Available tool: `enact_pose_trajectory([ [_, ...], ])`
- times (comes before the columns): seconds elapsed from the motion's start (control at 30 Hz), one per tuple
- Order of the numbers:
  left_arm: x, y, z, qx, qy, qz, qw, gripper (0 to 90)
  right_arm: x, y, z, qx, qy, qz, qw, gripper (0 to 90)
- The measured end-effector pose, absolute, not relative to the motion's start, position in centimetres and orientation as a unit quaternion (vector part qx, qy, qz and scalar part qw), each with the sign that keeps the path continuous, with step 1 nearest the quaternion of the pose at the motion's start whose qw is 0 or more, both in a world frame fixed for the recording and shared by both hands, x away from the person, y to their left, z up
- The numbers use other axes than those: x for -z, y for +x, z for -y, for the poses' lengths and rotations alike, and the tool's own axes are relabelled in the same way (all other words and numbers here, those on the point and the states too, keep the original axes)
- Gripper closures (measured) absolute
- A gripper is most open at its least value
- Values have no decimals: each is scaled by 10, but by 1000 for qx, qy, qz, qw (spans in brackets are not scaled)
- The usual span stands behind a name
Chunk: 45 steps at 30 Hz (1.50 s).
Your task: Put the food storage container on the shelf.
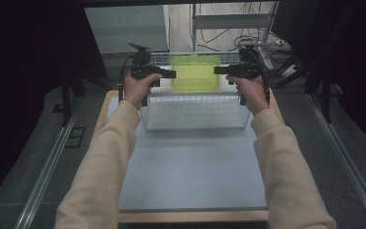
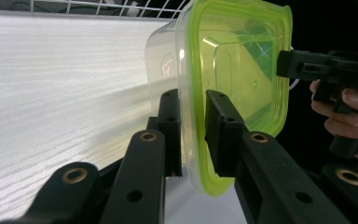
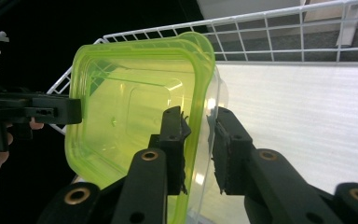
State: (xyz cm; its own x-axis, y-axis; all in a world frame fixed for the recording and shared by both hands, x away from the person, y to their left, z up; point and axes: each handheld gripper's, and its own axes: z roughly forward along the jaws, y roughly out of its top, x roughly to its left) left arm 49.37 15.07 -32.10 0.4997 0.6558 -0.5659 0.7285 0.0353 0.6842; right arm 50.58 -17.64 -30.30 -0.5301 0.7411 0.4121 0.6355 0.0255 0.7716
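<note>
Slippage is your main risk: you pinch the green-lidded container (image 1: 196, 73) only by its thin rim, so uneven pull from either side could twist it free. It hangs at upper centre of the high view, over the wire basket (image 1: 194, 112). Your left gripper (image 1: 167, 74) and right gripper (image 1: 221, 70) each clamp an opposite edge, jaws pointing inward toward each other, both forearms stretched forward from the bottom of the frame.
</note>
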Motion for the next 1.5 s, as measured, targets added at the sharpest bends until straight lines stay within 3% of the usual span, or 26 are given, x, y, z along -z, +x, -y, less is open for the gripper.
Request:
enact_pose_trajectory([
  [0.3, 329, 500, -146, 18, 679, -516, 523, 703, 309, 513, 170, -493, 489, -714, 88, 668],
  [0.37, 330, 501, -145, 17, 679, -516, 522, 688, 311, 515, 169, -495, 491, -711, 89, 617],
  [0.5, 333, 502, -145, 20, 673, -512, 533, 535, 313, 514, 167, -493, 490, -712, 100, 529],
  [0.6, 333, 502, -143, 11, 672, -510, 537, 367, 313, 512, 162, -493, 486, -713, 108, 440],
  [0.8, 326, 496, -148, -13, 668, -509, 543, 214, 311, 505, 159, -496, 477, -716, 116, 356],
  [1.3, 314, 456, -160, -53, 705, -461, 536, 179, 303, 472, 176, -531, 431, -722, 105, 272],
  [1.5, 318, 417, -165, -57, 708, -433, 555, 186, 306, 443, 187, -547, 389, -734, 103, 255],
])
